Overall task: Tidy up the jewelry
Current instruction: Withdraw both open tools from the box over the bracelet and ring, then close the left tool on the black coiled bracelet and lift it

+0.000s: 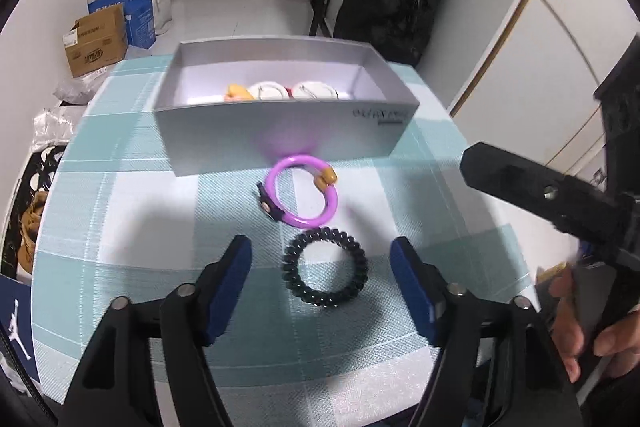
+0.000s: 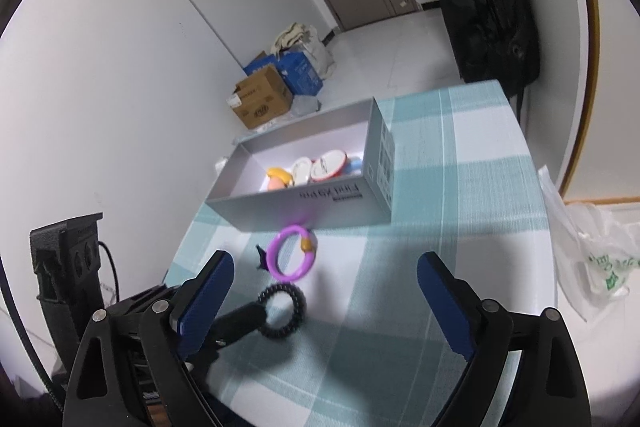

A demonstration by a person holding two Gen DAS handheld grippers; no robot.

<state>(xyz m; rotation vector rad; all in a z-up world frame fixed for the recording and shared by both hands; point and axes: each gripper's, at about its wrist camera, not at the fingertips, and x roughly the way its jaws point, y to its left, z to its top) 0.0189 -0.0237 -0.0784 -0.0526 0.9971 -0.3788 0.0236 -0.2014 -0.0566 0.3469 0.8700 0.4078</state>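
Spreading across both views, the checked teal cloth [image 1: 120,211] covers the table, and on its far side stands the grey box [image 1: 280,143], open-topped, already holding a few pieces: two white round items [image 1: 292,91] and something yellow-orange [image 1: 237,93] at its left end. Judging by its thin card walls, the box is light and would slide if nudged, so anything going in should be dropped from above rather than pushed against the wall. Just near of the box lies the purple ring [image 1: 304,191], a smooth glossy hoop with an amber bead [image 1: 326,179] on its right and a dark tab [image 1: 267,201] on its left; it looks stiff, light and slippery, so pinching across the tube close to the bead or tab should hold better than on the bare curve. Nearest of all lies the black coil band [image 1: 324,269], flat on the cloth, almost touching the purple ring; it seems soft, springy and grippy, likely to squash and flex, so squeezing one side of the loop from above should do. The left gripper [image 1: 322,291] hangs spread wide, its blue pads [image 1: 230,287] either side of the coil band, holding nothing. The right gripper [image 2: 326,301] is likewise spread wide and empty, further to the right.
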